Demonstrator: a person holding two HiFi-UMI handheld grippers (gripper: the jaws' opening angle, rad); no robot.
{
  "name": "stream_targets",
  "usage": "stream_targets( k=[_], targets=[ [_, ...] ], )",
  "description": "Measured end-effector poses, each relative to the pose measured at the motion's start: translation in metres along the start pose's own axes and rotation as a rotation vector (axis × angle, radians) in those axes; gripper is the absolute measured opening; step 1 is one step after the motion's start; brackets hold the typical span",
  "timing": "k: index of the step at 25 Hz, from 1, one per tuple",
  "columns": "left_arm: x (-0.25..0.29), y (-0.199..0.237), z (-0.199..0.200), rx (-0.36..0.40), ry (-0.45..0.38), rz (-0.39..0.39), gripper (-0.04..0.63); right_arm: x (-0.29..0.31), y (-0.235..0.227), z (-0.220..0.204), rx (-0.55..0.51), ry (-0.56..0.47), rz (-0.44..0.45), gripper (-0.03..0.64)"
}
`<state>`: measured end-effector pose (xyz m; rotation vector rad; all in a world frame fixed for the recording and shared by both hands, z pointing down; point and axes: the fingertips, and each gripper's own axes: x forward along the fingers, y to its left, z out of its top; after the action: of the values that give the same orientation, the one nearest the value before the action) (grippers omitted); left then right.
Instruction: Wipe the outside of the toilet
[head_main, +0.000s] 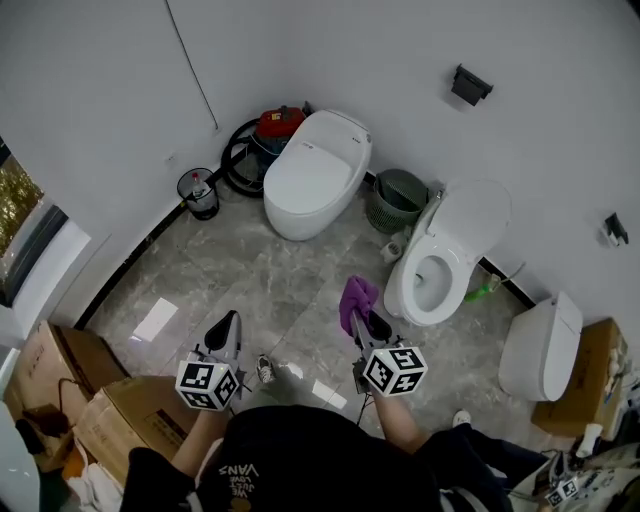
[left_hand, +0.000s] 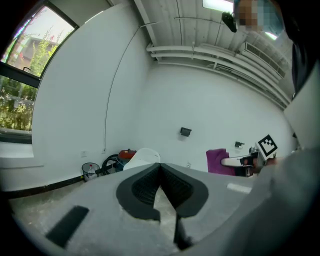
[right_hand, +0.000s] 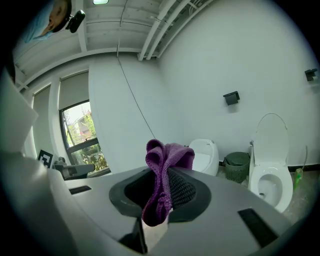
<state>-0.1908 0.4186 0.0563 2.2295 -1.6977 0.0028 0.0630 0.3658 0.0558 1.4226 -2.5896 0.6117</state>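
Cloth (head_main: 357, 297) pinched tight in my right gripper (head_main: 370, 326), ready for wiping the open toilet (head_main: 408, 295) ahead; left gripper (head_main: 232, 322) closed on nothing (just idle, I guess).

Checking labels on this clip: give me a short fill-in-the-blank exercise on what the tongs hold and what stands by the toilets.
1. The right tongs are shut on a ____ cloth.
2. The left tongs are shut and hold ____.
3. The basket beside the open toilet is ____.
Missing words: purple; nothing; green.
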Motion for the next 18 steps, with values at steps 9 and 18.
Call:
stream_targets(
  k=[9, 18],
  targets=[
    [0.036, 0.069, 0.026, -0.003, 0.010, -0.047, 0.003, 0.074, 0.014, 0.019, 0.013, -0.005, -0.066, 0.071],
    [0.077, 0.089, 0.031, -0.016, 0.032, -0.101, 0.003, 0.115, 0.007, 0.027, 0.018, 0.005, -0.103, 0.071]
  ],
)
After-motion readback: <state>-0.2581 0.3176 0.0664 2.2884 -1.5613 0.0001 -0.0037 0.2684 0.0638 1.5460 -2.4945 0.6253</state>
